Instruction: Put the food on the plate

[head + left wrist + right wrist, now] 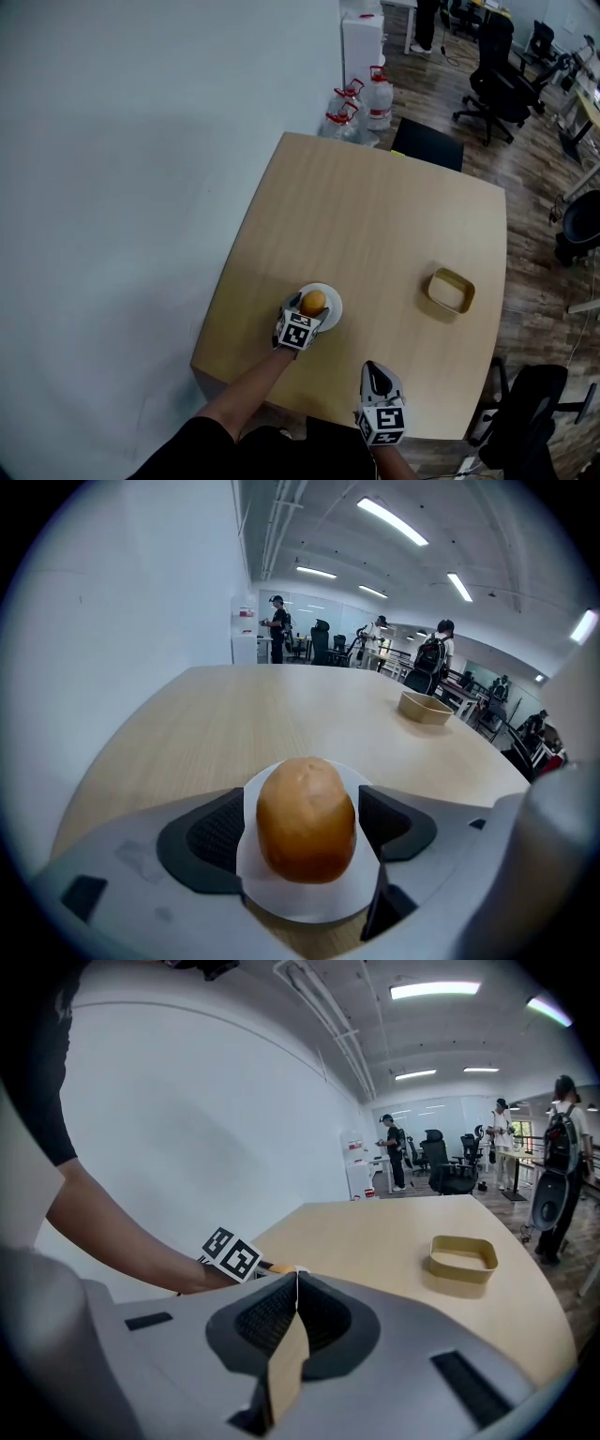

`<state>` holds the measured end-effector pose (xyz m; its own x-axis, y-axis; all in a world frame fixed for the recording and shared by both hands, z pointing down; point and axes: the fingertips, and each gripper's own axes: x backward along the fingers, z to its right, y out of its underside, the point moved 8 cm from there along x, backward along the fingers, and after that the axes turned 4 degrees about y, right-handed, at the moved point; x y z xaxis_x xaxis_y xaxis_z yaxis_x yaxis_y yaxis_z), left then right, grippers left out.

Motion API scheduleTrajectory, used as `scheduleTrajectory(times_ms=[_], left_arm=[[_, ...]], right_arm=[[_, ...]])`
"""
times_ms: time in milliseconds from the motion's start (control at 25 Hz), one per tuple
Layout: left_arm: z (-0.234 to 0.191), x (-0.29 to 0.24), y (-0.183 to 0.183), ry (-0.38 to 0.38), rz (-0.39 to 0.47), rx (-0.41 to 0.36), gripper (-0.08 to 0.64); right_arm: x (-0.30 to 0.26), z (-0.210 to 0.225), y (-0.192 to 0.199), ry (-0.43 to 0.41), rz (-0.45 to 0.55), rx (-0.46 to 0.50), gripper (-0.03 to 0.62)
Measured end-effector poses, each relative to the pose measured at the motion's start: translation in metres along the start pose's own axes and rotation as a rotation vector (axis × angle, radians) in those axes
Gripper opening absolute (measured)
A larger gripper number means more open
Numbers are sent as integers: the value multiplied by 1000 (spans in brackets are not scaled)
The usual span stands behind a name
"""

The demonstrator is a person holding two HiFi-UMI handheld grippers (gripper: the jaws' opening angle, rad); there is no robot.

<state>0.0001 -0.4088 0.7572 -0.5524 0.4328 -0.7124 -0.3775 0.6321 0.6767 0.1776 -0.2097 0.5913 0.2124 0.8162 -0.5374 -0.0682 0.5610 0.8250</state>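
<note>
A golden-brown bun [313, 301] [307, 819] rests on a small white plate [331, 310] [309, 904] near the table's front left edge. My left gripper [312, 308] [306, 829] stands open around the bun, a dark pad on each side with a thin gap to it. My right gripper [373, 371] [297, 1279] is shut and holds nothing, low at the table's front edge, to the right of the plate. In the right gripper view the left gripper's marker cube [232, 1254] shows, and the plate is hidden behind my jaws.
A shallow beige tray [451, 291] [425, 708] [461, 1258] sits on the right side of the wooden table [375, 216]. Beyond the far edge are water bottles [361, 103] and a black chair [427, 142]. A white wall runs along the left. People stand far back in the room.
</note>
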Motion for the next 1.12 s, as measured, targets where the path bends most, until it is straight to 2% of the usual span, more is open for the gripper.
scheduleTrajectory(times_ms=[200, 320, 480, 600, 840, 1120], left_arm=[[3, 21, 3, -44, 44, 49, 348], [12, 42, 10, -48, 101, 59, 348], [21, 82, -1, -53, 195, 104, 348], [32, 114, 1, -29, 255, 106, 348], [56, 178, 17, 36, 345, 53, 348], [95, 281, 43, 54, 505, 93, 347]], right_arm=[[-4, -4, -8, -20, 15, 9, 61], [3, -9, -15, -13, 33, 11, 61], [13, -19, -22, -7, 63, 26, 61], [26, -34, -21, -11, 90, 28, 61], [54, -69, -10, 6, 123, 33, 61], [108, -111, -7, 61, 181, 33, 61]])
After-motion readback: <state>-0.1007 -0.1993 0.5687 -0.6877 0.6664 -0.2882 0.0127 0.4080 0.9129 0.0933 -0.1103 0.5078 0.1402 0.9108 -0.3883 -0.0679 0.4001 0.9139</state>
